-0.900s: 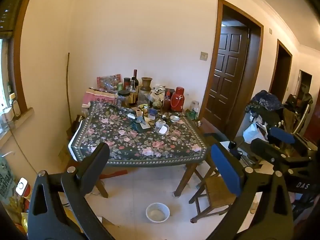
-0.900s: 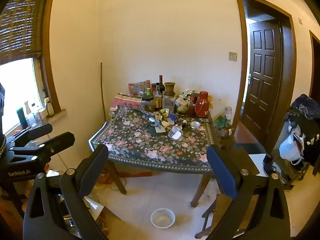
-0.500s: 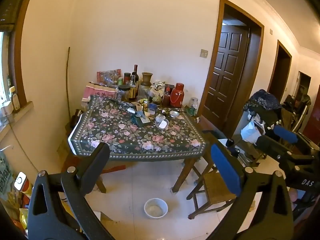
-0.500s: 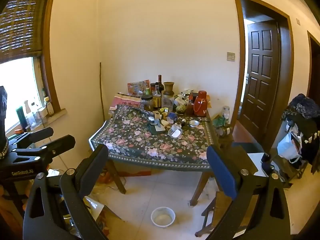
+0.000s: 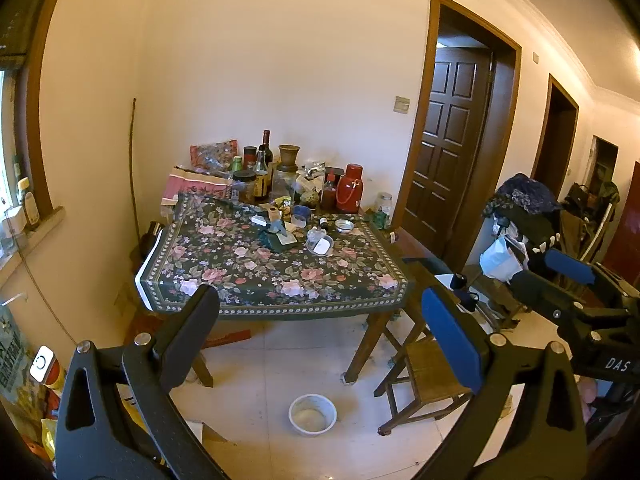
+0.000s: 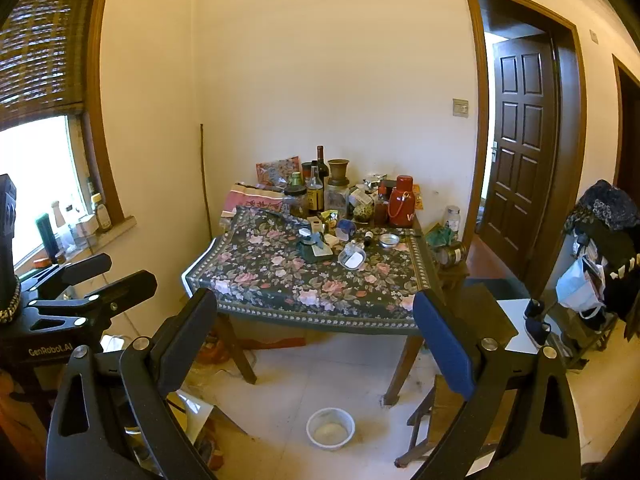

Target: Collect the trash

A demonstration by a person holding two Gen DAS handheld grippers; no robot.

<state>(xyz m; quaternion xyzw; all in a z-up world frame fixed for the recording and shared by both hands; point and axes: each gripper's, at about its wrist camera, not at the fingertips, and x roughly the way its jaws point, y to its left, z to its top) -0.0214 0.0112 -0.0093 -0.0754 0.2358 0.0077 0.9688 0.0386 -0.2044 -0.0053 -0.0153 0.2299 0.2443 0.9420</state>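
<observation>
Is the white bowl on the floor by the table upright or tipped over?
Upright. The white bowl sits on its base on the tiles, its round rim facing up and its inside visible in both wrist views.

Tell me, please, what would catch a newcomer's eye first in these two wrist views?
Probably the table with its dark floral cloth, standing against the far wall, its back half crowded with bottles and jars, a red thermos among them. Next, the white bowl alone on the tiled floor in front of it. Both the left gripper and right gripper frame the scene, open and empty.
</observation>
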